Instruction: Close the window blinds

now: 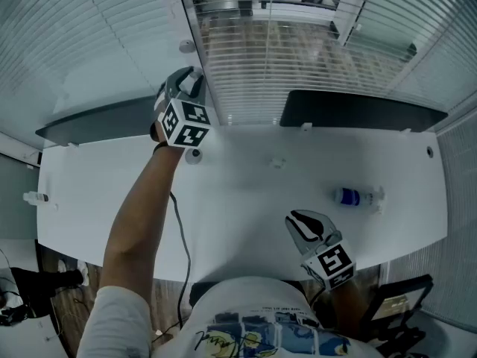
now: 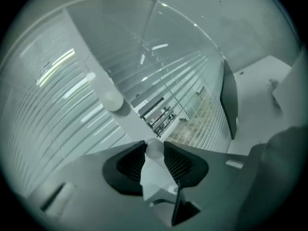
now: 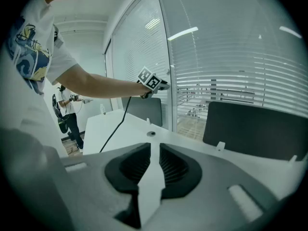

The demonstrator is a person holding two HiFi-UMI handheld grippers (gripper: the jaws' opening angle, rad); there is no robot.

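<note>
Jaws of the left gripper (image 2: pixel 154 146) are pinching a translucent wand tip (image 2: pixel 154 151) beside the blinds (image 1: pixel 298 73), its length blurring away; right gripper (image 3: pixel 155 149) jaws are hovering barely apart, empty, above the bench (image 1: pixel 246 200).

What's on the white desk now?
On the desk: a bottle at right, dark panels left and right along the back edge. The person's torso covers the near edge's middle.
</note>
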